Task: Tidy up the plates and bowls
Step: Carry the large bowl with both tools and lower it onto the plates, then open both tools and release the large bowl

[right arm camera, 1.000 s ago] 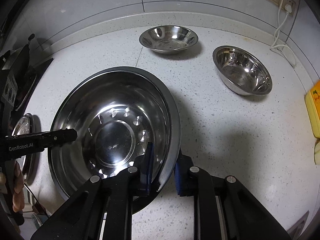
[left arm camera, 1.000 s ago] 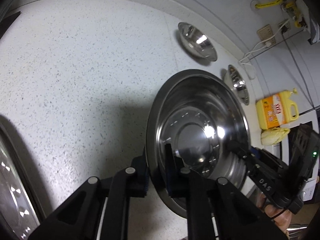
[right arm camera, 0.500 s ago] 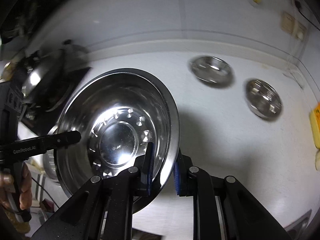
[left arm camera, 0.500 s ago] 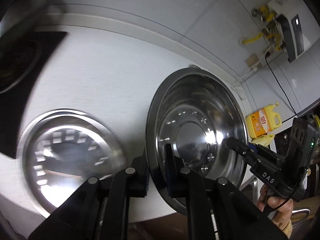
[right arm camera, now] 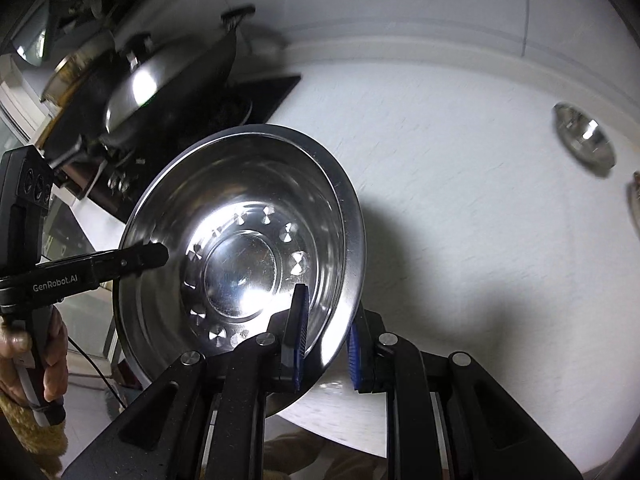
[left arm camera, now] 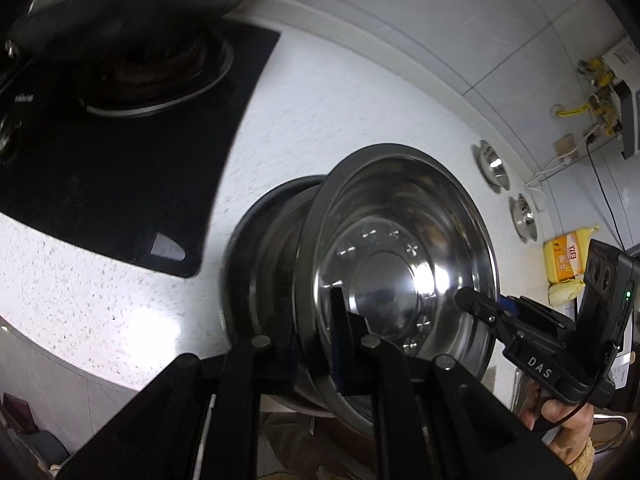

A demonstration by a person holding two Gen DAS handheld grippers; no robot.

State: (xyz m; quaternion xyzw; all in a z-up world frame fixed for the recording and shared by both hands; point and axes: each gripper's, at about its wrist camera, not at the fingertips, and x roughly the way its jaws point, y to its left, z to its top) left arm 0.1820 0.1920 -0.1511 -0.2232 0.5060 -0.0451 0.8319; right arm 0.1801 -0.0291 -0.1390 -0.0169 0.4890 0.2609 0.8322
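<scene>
Both grippers hold one large steel bowl (left arm camera: 400, 256) by opposite rims, above the white counter. My left gripper (left arm camera: 314, 350) is shut on its near rim. My right gripper (right arm camera: 326, 344) is shut on the other rim of the same bowl (right arm camera: 240, 256). In the left wrist view a second large steel bowl (left arm camera: 260, 264) sits on the counter just behind and below the held one, near the counter's front edge. Two small steel bowls stand far off by the wall: one (left arm camera: 492, 168) and another (left arm camera: 524, 216). One of them shows in the right wrist view (right arm camera: 584, 140).
A black gas hob (left arm camera: 100, 140) lies to the left with a lidded wok (right arm camera: 168, 76) on it. A yellow detergent bottle (left arm camera: 564, 260) and a sponge (left arm camera: 566, 292) stand at the far right. Sockets and cables hang on the wall (left arm camera: 568, 148).
Both grippers have carried the large bowl leftward toward the hob. It now hangs over the second large bowl, which lay farther left before. The small bowls have receded to the right.
</scene>
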